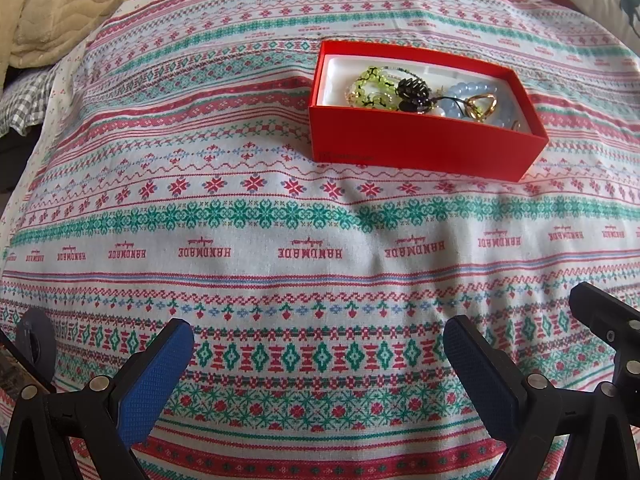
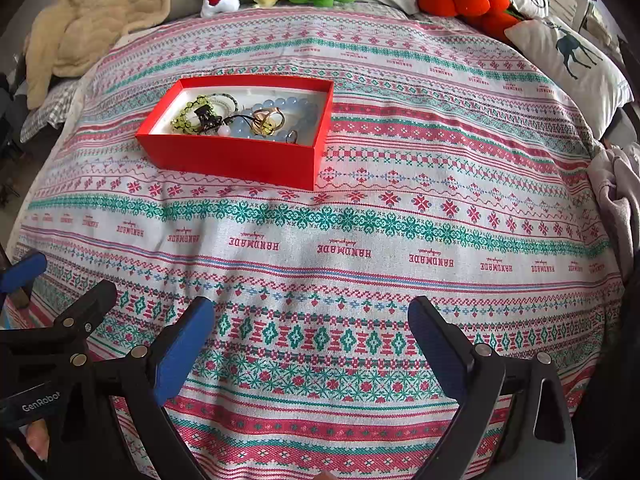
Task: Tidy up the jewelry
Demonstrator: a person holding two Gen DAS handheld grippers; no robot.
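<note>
Hand-held grippers: left [image 1: 318, 344], right [image 2: 312, 320] spread wide, empty | red box [image 2: 236, 160]: jewelry [image 2: 244, 116] inside

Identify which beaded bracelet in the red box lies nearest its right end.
The pale blue beaded bracelet, with large round beads, lies toward the right end of the red box; the yellow-green beaded bracelet lies toward the left.

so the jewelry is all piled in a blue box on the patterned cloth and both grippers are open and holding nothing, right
Not quite: the box is red, not blue; only some beads inside are pale blue. The right wrist view shows this plainly. The rest holds: the jewelry lies piled in it on the patterned cloth, and the left gripper and right gripper are both open and hold nothing.
</note>
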